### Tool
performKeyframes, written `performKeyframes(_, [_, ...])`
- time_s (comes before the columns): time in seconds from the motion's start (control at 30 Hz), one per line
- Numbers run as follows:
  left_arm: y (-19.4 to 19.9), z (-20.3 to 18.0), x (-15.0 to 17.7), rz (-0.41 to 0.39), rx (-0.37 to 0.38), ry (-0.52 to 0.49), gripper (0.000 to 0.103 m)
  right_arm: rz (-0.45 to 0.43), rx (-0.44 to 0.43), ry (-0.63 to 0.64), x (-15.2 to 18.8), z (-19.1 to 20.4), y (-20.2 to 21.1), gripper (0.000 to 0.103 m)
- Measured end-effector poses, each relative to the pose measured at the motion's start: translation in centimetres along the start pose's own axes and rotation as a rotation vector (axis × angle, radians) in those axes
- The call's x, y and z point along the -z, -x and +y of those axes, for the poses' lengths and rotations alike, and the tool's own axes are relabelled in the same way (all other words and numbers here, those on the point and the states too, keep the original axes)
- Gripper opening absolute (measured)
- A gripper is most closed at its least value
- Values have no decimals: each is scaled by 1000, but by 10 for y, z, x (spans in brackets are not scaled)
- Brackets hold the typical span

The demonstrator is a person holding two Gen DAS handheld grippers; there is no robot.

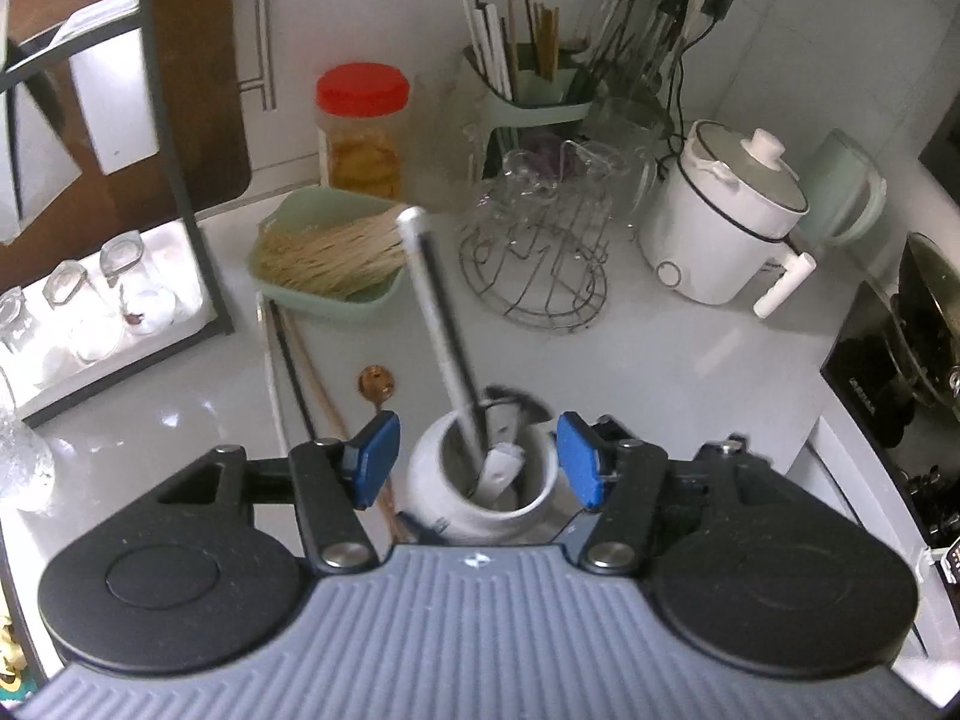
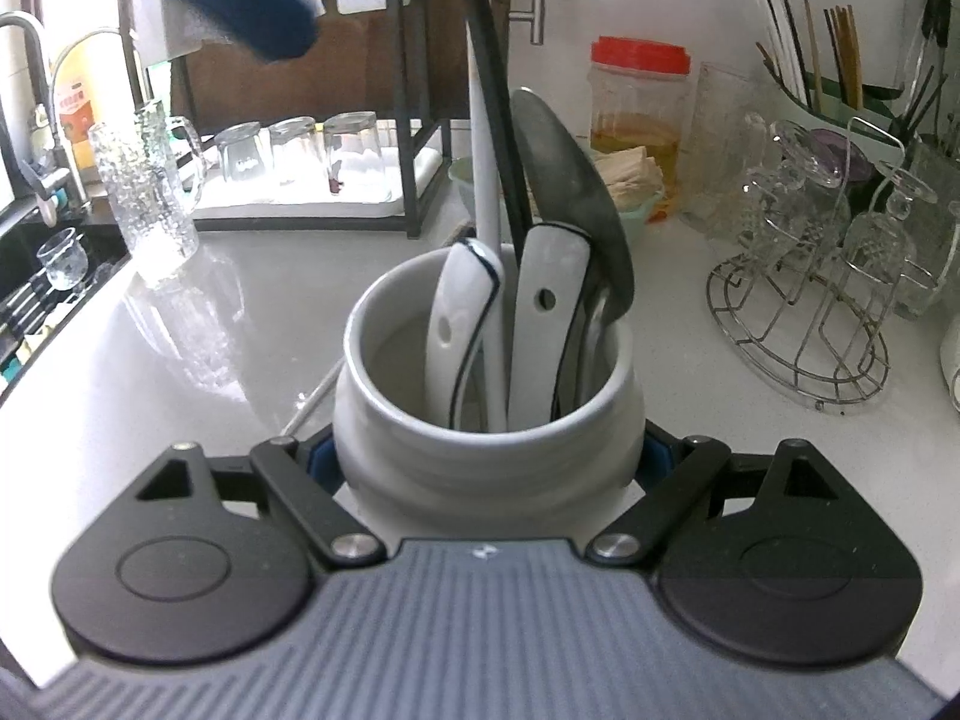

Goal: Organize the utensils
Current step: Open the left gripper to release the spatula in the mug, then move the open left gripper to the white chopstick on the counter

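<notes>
A white ceramic jar (image 2: 480,468) stands on the white counter, and my right gripper (image 2: 487,461) is shut on its sides. Two white ceramic spoons (image 2: 462,312), a dark metal spoon (image 2: 570,192) and a long white-and-black chopstick pair (image 1: 432,300) stand in it. My left gripper (image 1: 478,453) hovers open just above the jar (image 1: 432,498); its blue pads (image 1: 378,456) touch nothing. One blue finger of it shows blurred at the top of the right wrist view (image 2: 258,12). Loose chopsticks (image 1: 300,360) and a copper-coloured spoon (image 1: 376,384) lie on the counter left of the jar.
Behind the jar are a green tray of thin sticks (image 1: 327,258), a red-lidded jar (image 1: 363,126), a wire rack of glasses (image 1: 540,258), a green chopstick holder (image 1: 528,102) and a white cooker (image 1: 720,222). Upturned glasses (image 1: 90,312) stand left; a wok (image 1: 924,324) right.
</notes>
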State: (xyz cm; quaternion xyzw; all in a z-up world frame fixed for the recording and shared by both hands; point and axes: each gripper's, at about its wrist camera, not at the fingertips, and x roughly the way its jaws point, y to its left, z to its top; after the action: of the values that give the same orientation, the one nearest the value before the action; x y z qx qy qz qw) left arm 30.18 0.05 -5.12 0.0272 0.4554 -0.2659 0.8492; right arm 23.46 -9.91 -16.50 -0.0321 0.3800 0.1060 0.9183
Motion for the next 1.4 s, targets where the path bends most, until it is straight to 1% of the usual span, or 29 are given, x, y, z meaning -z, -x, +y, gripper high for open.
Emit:
performKeyframes(0.03, [1, 4, 2, -5, -9, 7, 71, 1, 7, -4, 0, -1, 0, 91])
performKeyframes(0.1, [3, 11, 7, -20, -23, 27, 77, 6, 18, -18, -1, -3, 0, 91])
performKeyframes(0.3, [10, 26, 18, -74, -44, 49, 87, 35, 53, -47, -5, -7, -3, 91])
performKeyframes(0.57, [2, 55, 31, -94, -102, 99, 88, 31, 75, -71, -5, -6, -2, 91])
performKeyframes(0.67, [-7, 67, 34, -79, -115, 109, 88, 26, 85, -80, -4, -6, -1, 91])
performKeyframes(0.8, [-30, 83, 37, 10, -114, 158, 88, 36, 88, -82, -5, -5, -2, 91])
performKeyframes(0.87, [-40, 91, 42, 16, -118, 170, 88, 48, 82, -103, -6, -7, -3, 90])
performKeyframes(0.97, [-57, 99, 46, 56, -139, 179, 88, 62, 52, -134, -5, -13, -5, 91])
performKeyframes(1.1, [-79, 112, 48, 75, -163, 207, 88, 89, 46, -103, -10, -12, -8, 92])
performKeyframes(1.27, [-104, 126, 45, 64, -210, 240, 84, 100, 43, -104, -10, -12, -7, 91])
performKeyframes(1.33, [-112, 129, 41, 60, -234, 246, 70, 98, 44, -104, -9, -13, -6, 92])
performKeyframes(1.4, [-122, 134, 37, 58, -250, 251, 62, 93, 46, -105, -7, -15, -4, 92])
